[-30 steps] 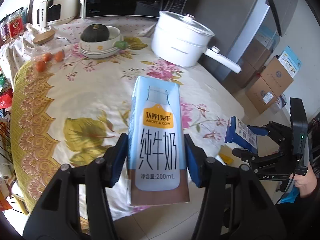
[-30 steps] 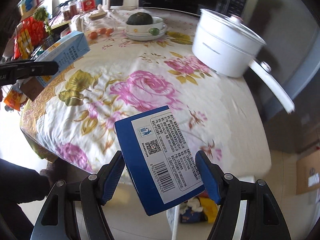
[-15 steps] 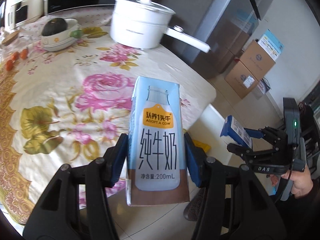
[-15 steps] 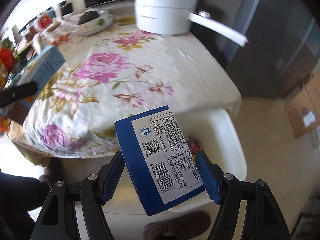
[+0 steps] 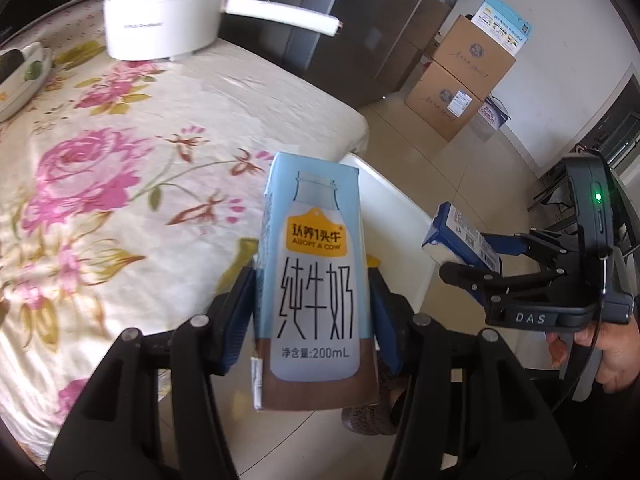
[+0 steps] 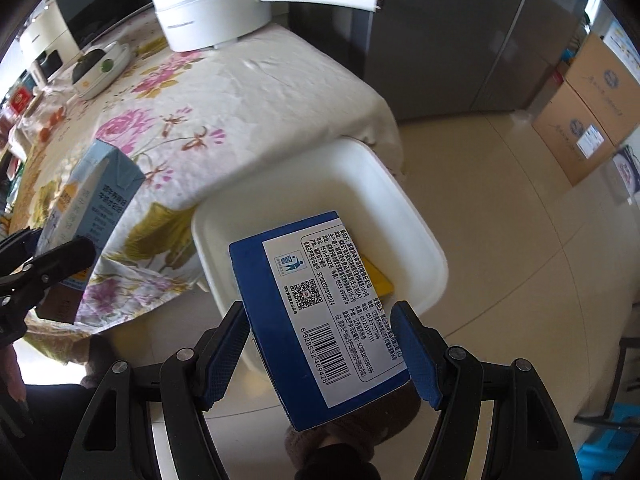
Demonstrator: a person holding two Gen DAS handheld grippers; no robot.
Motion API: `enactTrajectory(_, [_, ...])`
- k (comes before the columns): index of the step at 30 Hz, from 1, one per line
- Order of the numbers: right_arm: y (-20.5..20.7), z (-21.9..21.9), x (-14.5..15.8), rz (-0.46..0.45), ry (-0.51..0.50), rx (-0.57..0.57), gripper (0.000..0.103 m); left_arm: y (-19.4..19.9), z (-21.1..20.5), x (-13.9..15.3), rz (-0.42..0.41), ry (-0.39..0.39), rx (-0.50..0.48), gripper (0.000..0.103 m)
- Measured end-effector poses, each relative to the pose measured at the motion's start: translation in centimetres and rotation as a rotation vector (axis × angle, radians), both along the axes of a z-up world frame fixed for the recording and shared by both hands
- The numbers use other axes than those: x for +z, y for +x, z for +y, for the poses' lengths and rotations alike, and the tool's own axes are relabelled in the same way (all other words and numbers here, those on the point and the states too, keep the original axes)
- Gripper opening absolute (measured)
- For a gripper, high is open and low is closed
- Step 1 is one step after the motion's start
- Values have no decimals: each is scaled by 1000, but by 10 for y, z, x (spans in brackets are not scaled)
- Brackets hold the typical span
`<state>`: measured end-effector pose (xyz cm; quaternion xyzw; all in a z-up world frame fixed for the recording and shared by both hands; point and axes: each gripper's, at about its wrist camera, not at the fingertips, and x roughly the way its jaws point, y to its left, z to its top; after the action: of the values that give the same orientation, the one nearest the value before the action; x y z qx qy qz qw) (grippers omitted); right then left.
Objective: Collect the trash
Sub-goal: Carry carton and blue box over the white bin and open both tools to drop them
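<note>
Left claw: the left claw was clenched on a pale blue milk carton, blue pads pressed to both its sides, the carton upright between them.
Milk carton's place: it hung off the near edge of the tabletop, just left of the white bin.
Right claw: the right claw gripped a dark blue box by its sides, label and barcode facing up, the box tilted.
Blue box's place: it was held in the air over the near rim of the white bin.
Right hand: a hand held that claw's handle at the right.
Bin: it stood on the floor against the tabletop's edge; something yellow lay inside, partly hidden by the box.
Tabletop: covered with a flowered cloth.
Farther back: a white pot with a long handle stood at the far end, a dish to its left.
Far right: stacked cardboard boxes sat on the floor.
</note>
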<state>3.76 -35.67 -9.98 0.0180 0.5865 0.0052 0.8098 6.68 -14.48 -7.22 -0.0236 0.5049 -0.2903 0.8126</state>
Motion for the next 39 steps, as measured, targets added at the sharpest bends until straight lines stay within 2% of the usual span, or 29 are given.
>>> enactTrajectory(12, [-3,-40,-14,37,-12,-78,74,14,-65,-33,-4,15,-72,56])
enactTrajectory(15, [-2,-44,-16,43,-13,-96,74,18,-71,-36,-36,-1,-76,57])
enactTrajectory(16, [-1,-45,-16,44,-14,-100,74,19,-73,-36,-63,16,-71,69])
enactTrajectory(17, [-2,-47,-17,45,-14,-106,74,20,-73,-36,-73,37,-64,91])
enactTrajectory(18, [-3,-49,-17,46,-14,-113,74,21,-72,-36,-81,52,-55,96])
enactTrajectory(19, [-2,-50,-17,46,-15,-121,74,22,-70,-36,-86,68,-42,97])
enactTrajectory(28, [-2,-49,-13,33,-18,-141,74,24,-45,-28,-70,158,33,98])
enactTrajectory(30, [-1,-45,-12,27,-18,-141,74,24,-36,-26,-43,171,53,98])
enactTrajectory(34, [6,-34,-10,18,-18,-136,74,19,-15,-22,-8,175,83,98])
enactTrajectory(39, [17,-20,-7,-3,-15,-143,76,13,10,-12,-20,185,111,98])
